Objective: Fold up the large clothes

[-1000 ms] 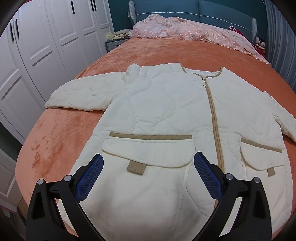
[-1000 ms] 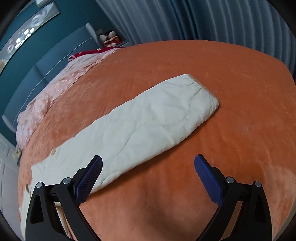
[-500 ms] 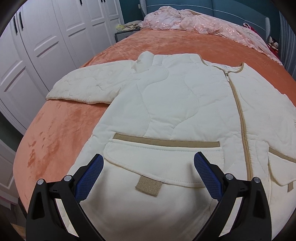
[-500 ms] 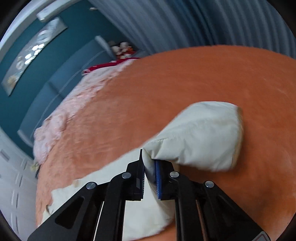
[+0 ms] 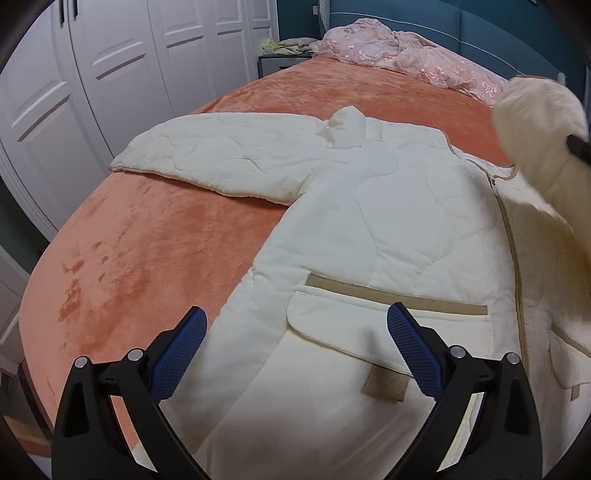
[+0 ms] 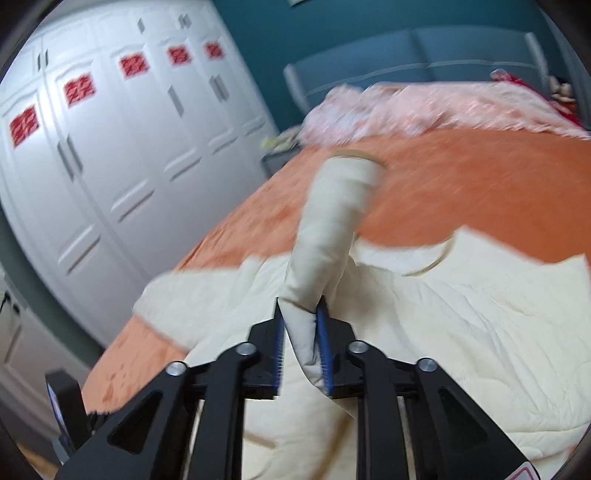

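A cream quilted jacket (image 5: 388, 221) with tan trim lies front up on the orange bed cover (image 5: 147, 266), its left sleeve (image 5: 221, 162) spread out flat. My left gripper (image 5: 297, 312) hovers open over the jacket's lower side edge and the pocket flap (image 5: 369, 325), with nothing gripped. My right gripper (image 6: 301, 306) pinches the jacket's other sleeve (image 6: 332, 221) between its blue pads and holds it up over the jacket body (image 6: 461, 332); its jaws are opening slightly with the sleeve between them. The lifted sleeve (image 5: 539, 122) also hangs at the right edge of the left wrist view.
White wardrobe doors (image 5: 92, 92) stand along the bed's left side. Crumpled pink bedding (image 5: 406, 59) lies at the head of the bed before a blue headboard (image 5: 424, 18). A small bedside table (image 5: 280, 55) holds a few items.
My right gripper closed on the far sleeve's cuff, lifted it and swung it over the jacket body. The left gripper moved closer to the jacket's left side, staying open.
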A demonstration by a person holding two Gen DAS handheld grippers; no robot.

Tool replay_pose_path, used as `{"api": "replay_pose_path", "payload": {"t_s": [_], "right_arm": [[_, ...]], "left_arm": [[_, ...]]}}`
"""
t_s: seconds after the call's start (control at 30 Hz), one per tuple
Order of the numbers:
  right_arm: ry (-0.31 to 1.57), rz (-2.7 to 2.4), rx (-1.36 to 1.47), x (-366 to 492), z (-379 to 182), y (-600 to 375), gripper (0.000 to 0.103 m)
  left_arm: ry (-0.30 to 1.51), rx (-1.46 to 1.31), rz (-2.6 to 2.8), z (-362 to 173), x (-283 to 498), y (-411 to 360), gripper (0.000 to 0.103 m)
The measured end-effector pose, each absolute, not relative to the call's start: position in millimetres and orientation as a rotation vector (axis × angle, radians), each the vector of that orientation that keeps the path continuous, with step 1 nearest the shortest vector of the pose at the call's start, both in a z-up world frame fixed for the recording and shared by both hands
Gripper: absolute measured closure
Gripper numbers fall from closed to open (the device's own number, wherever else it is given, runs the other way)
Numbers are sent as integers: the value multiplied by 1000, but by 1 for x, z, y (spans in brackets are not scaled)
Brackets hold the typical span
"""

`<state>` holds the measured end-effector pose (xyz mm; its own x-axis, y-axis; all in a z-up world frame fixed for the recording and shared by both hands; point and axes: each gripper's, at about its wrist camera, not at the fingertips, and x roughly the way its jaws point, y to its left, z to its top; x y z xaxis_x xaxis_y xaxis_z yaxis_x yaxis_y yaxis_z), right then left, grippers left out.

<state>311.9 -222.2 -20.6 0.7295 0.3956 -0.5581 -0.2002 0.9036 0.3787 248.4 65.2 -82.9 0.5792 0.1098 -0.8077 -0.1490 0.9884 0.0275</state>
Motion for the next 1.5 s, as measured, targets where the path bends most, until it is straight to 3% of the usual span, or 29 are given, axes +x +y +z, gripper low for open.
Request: {"api": "replay_pose_path", "payload": {"t_s": [0.13, 0.17, 0.5, 0.53, 0.7, 0.73, 0.77, 0.83, 0.97, 1.03, 1.13, 1.23, 1.5], "right_arm": [[684, 348, 328, 290, -37, -199, 50], [676, 329, 353, 287, -38, -203, 47], [746, -123, 627, 202, -101, -367, 46], [744, -152, 655, 198, -107, -381, 46], [715, -213, 813, 201, -128, -425, 47], [708, -216, 820, 207, -127, -428, 53], [702, -220, 820, 212, -126, -430, 69], [679, -211, 821, 220, -118, -433, 91], [531, -161, 697, 214, -74, -417, 93], [605, -181, 605, 222, -84, -407, 94], [780, -230, 565, 236, -127, -403, 94], [798, -234, 606, 232, -137, -408, 93], [659, -439, 405, 195, -78, -356, 71]], "left_arm": [[956, -129, 81, -81, 260, 70, 7], [962, -155, 55, -81, 265, 68, 7], [1032, -386, -81, -111, 331, 25, 7], [1023, -390, -87, -110, 335, 21, 12], [1026, -368, -80, -110, 353, 8, 72], [1021, -356, -87, -108, 355, 7, 86], [1009, -347, -98, -104, 357, 7, 95], [957, -331, -106, -90, 359, 7, 96], [856, -279, -100, -64, 349, 15, 96], [860, -200, -67, -72, 347, 12, 96], [958, -170, -40, -111, 353, 12, 96], [946, -158, -35, -126, 350, 12, 94], [883, -152, -49, -135, 340, 11, 92]]}}
